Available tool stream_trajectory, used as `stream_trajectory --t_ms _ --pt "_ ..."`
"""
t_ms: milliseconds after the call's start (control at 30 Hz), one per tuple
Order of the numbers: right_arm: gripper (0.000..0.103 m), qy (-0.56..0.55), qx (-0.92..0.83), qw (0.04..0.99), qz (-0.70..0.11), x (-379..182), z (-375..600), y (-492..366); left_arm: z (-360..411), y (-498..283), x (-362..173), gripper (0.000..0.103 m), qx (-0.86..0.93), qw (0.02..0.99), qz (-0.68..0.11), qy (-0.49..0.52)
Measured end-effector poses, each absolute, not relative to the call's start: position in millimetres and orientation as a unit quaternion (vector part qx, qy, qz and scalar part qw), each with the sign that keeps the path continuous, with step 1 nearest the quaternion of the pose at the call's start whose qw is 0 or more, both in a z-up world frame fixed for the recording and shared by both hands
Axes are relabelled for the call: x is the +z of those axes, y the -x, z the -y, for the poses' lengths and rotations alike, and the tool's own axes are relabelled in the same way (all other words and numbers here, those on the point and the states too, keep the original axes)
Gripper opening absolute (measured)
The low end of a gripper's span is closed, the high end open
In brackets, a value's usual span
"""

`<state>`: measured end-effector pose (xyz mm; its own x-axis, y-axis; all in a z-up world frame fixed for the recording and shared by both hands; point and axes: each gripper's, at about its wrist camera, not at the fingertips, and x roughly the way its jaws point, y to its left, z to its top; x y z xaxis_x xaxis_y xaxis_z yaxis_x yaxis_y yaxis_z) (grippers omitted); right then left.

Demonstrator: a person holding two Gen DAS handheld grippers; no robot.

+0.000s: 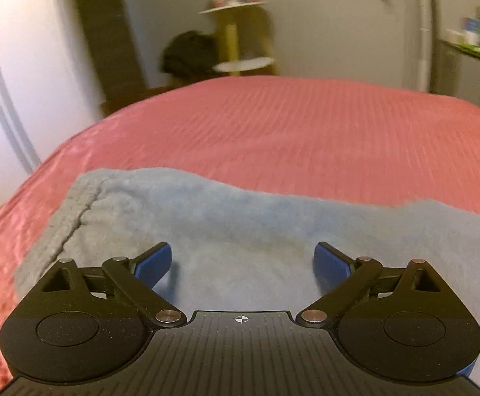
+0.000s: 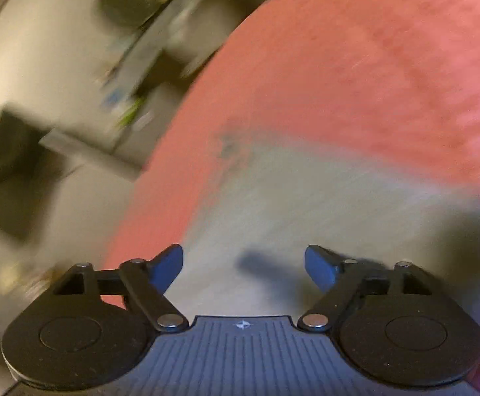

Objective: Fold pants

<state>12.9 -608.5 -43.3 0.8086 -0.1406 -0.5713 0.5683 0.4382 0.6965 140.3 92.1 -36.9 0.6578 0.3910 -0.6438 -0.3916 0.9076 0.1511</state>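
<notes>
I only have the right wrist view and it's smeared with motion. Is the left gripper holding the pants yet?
Observer: No. The left gripper is open over the grey-blue pants, nothing pinched.
Operator: Which part of the pants is it over?
Observer: Near the stitched hem band, which lies to its left.
Operator: How do the pants lie beyond it?
Observer: Flat on the pink bedspread, which shows bare beyond them up to the far edge.
</notes>
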Motion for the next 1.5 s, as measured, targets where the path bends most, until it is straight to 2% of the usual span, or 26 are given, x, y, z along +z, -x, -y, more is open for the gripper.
stream_trajectory --t_ms 133,233,267,333,400,567,667,700,733,800,867,1000,1167,1267,1367,1500 --pt "0.088 -0.561 -0.124 0.797 -0.185 -48 585 28 -51 -106 -24 0.098 0.086 0.936 -0.337 0.057" --pt "0.087 -0.613 -0.052 0.758 -0.217 -77 560 32 -21 -93 -33 0.098 0.005 0.927 -0.367 0.081" --pt "0.083 -0.610 -0.057 0.759 -0.222 -82 559 33 -9 -90 -38 0.098 0.009 0.925 -0.375 0.055" --pt "0.061 -0.602 -0.083 0.765 -0.214 -85 562 36 2 -90 -52 0.098 0.053 0.921 -0.384 -0.030" --pt "0.049 -0.612 -0.114 0.757 -0.198 -82 571 44 0 -86 -58 0.098 0.110 0.914 -0.386 -0.063" --pt "0.048 -0.580 -0.230 0.766 -0.156 -57 593 86 -42 -79 -48 0.097 0.164 0.899 -0.402 0.061" --pt "0.048 -0.594 -0.234 0.750 -0.172 -65 615 82 -33 -74 -48 0.097 0.173 0.898 -0.402 0.050" --pt "0.044 -0.599 -0.233 0.745 -0.179 -71 620 87 -30 -75 -48 0.097 0.174 0.897 -0.403 0.041" --pt "0.036 -0.598 -0.240 0.741 -0.189 -74 623 81 -26 -73 -48 0.097 0.176 0.897 -0.404 0.031" --pt "0.029 -0.593 -0.248 0.738 -0.205 -76 624 74 -24 -68 -45 0.097 0.176 0.898 -0.402 0.024" --pt "0.027 -0.583 -0.247 0.748 -0.202 -75 631 62 -21 -68 -48 0.097 0.175 0.898 -0.402 0.025" --pt "0.012 -0.580 -0.242 0.751 -0.204 -80 650 73 -24 -71 -46 0.097 0.179 0.897 -0.404 0.027" --pt "0.010 -0.521 -0.219 0.802 -0.194 -53 637 65 -22 -70 -47 0.097 0.180 0.897 -0.403 0.026" --pt "0.015 -0.490 -0.239 0.806 -0.232 -46 634 52 -21 -70 -46 0.097 0.177 0.898 -0.402 0.025" --pt "0.010 -0.469 -0.246 0.812 -0.244 -38 629 51 -21 -66 -43 0.097 0.170 0.900 -0.399 0.032" --pt "0.009 -0.343 -0.209 0.881 -0.250 18 588 25 -16 -62 -39 0.097 0.148 0.909 -0.388 0.031"
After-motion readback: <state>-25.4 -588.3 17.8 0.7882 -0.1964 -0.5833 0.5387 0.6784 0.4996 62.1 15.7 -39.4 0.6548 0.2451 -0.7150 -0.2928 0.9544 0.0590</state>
